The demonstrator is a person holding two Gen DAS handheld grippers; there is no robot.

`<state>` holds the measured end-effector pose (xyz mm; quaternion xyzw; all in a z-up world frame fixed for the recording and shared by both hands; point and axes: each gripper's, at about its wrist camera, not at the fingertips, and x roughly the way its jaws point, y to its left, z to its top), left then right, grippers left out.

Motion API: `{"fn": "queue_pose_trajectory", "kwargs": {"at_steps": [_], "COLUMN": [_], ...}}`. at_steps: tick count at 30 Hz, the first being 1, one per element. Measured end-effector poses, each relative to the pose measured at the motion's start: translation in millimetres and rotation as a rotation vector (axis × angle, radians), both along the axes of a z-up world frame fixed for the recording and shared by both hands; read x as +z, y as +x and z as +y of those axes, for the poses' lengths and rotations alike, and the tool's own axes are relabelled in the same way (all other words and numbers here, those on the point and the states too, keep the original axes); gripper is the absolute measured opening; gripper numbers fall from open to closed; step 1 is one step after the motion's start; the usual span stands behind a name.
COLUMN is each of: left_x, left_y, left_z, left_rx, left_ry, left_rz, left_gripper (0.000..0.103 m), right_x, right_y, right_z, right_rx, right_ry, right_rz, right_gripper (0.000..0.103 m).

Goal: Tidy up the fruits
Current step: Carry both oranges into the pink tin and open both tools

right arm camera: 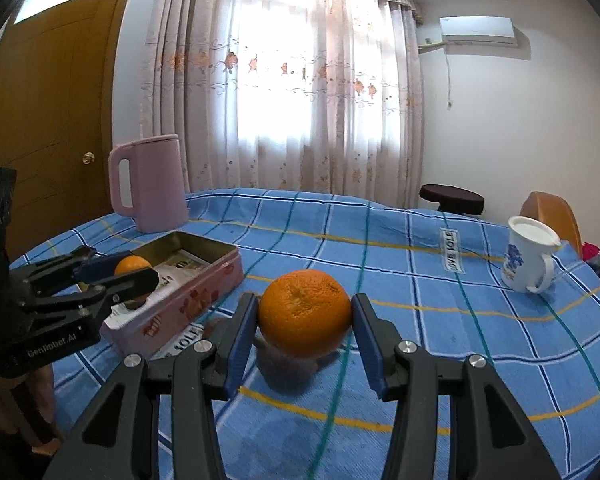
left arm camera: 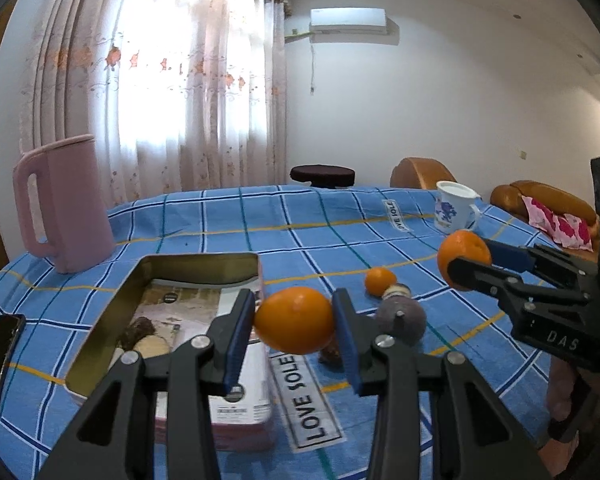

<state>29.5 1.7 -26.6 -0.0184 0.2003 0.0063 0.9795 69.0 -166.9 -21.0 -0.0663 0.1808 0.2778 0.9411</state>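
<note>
Both hands are loaded right now: my left gripper [left arm camera: 294, 320] is pinched on a smooth orange [left arm camera: 294, 319], pads pressing both sides, and it hangs clear of the cloth just beside the tin's [left arm camera: 204, 258] right wall. My right gripper [right arm camera: 305, 314] is clamped the same way on a bigger, dimpled orange [right arm camera: 305, 313], held above the blue checked table [right arm camera: 420, 320], near its middle. Neither jaw is wide, just fruit-width, which makes sense since round fruit rolls out if you go loose. The tin is open and sits toward the left edge, in front of the pink jug [left arm camera: 66, 204], so I'd guess that's where the fruit is meant to go. There's already something brownish lying in it on a printed sheet. A small orange [left arm camera: 380, 281] and a purplish round fruit [left arm camera: 401, 318] are on the cloth between the two grippers, so there's more to collect. Mug [right arm camera: 530, 258] is way over by the right edge, out of the way.
</note>
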Motion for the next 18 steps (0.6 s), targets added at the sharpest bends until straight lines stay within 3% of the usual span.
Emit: {"fn": "queue_pose_trajectory", "kwargs": {"at_steps": [13, 18], "left_x": [7, 2], "left_y": [11, 17], "left_z": [102, 129], "left_rx": [0.171, 0.186], "left_ry": [-0.058, -0.098], "left_rz": [0.026, 0.060], "left_gripper": [0.041, 0.041], "right_x": [22, 17], "right_y": [16, 17], "right_z": [94, 133], "right_rx": [0.192, 0.251], "right_ry": [-0.010, -0.043], "right_rz": [0.031, 0.055], "right_gripper": [0.050, 0.050]}}
